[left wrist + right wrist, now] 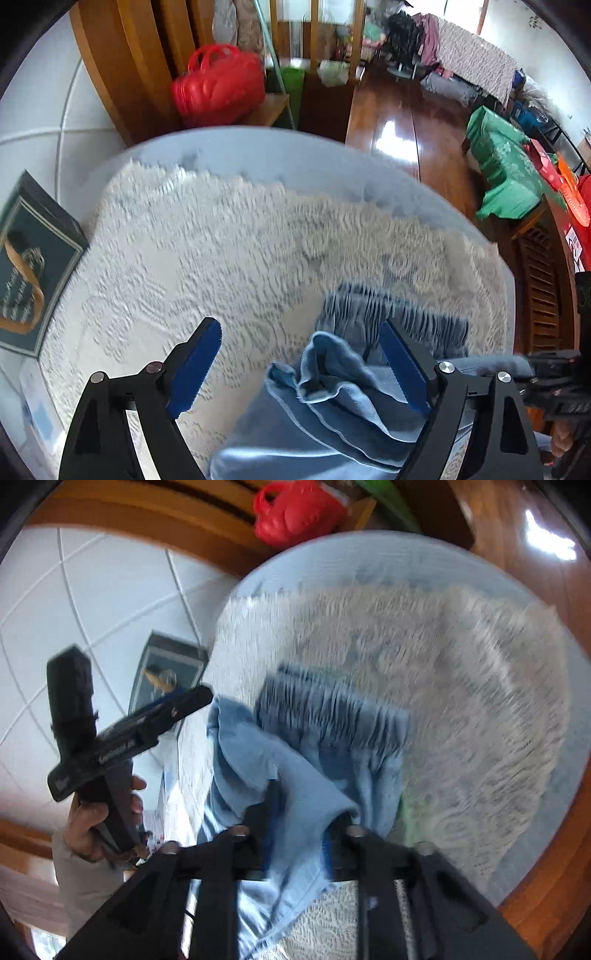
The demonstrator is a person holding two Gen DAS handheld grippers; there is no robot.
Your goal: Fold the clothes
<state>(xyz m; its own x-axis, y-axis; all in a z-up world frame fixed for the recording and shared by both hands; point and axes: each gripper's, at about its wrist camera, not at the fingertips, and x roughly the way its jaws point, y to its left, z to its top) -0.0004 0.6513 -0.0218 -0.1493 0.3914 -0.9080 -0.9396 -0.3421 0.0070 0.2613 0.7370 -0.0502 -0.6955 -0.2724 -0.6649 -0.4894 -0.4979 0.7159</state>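
On a round tabletop (258, 147) covered with a cream lace cloth (207, 236), a light blue garment (332, 413) lies bunched near the front edge, its gathered, darker ribbed band (391, 314) spread on the lace just beyond the crumpled folds. Left claw (314, 369) stands wide open over the heap; its blue pads (195, 365) are clear of the fabric on one side, while the other pad sits just beside a raised fold, not pressing it. Right claw (303, 834) is partly open with a fold of the blue fabric running between its fingers; motion blur hides whether the pads press on it. From the right wrist view, a person's hand (96, 819) in a pale sleeve grips the handle of the left tool off the tabletop's left side. A dark framed picture (29, 266) lies by the tabletop's left edge on the white tiled floor (33, 92). Beyond the far rim sits a red bag (218, 85) on a wooden ledge. Polished wooden flooring (388, 122) stretches to the right, with a green-draped piece of furniture (502, 166) farther off.
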